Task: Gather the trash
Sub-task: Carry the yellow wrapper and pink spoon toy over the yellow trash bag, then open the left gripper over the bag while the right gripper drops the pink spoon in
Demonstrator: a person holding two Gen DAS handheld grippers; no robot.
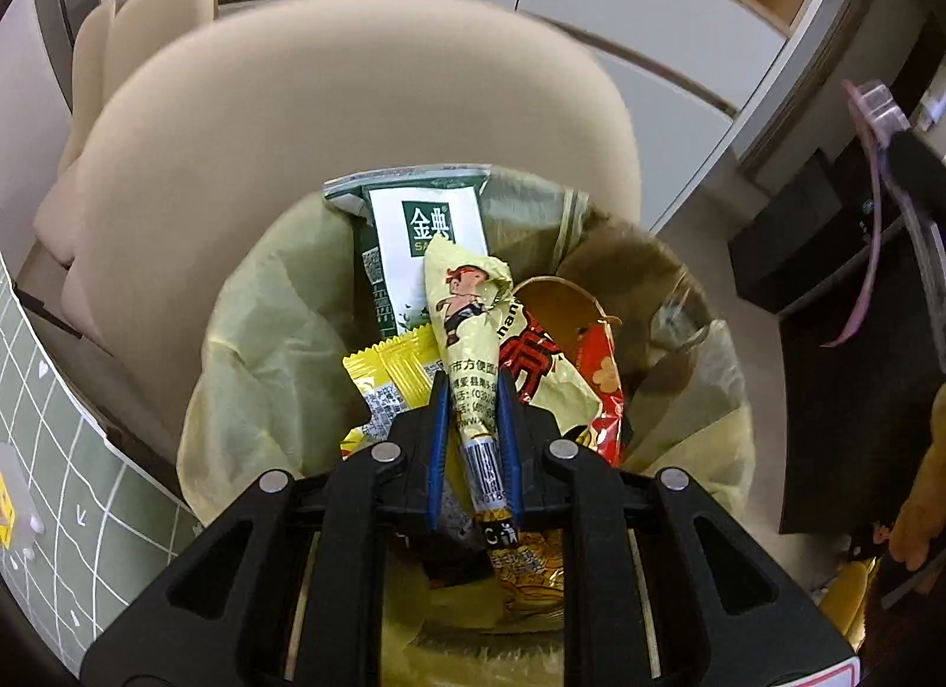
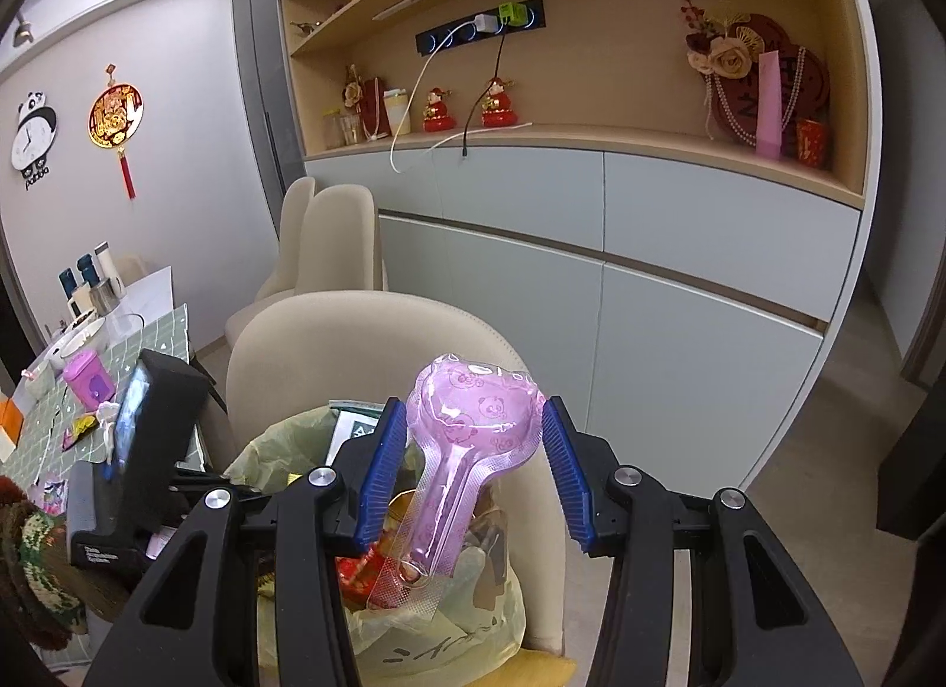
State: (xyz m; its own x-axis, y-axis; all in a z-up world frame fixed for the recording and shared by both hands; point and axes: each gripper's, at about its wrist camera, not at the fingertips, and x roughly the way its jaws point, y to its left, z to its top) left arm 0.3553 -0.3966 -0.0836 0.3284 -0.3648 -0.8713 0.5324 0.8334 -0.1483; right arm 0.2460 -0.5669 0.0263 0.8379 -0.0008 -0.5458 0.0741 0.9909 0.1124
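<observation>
Left wrist view: the left gripper (image 1: 473, 385) is clamped on a pale yellow wrapper (image 1: 467, 326), its blue pads pressing both sides of the twisted lower end. The wrapper hangs over the bin (image 1: 248, 344), which is lined with a yellowish bag. In the bin lie a green-and-white carton (image 1: 414, 237) at the far side, a yellow packet (image 1: 390, 379) left of the wrapper and a red packet (image 1: 597, 385) right of it. A beige chair (image 1: 355, 119) stands behind the bin.

Right wrist view: the right gripper (image 2: 473, 438) is spread wide around a pink spoon pack (image 2: 467, 427); its left pad touches the pack and the right pad stands just apart. The pack leans above the bin (image 2: 278, 444), before the chair (image 2: 331, 344).
</observation>
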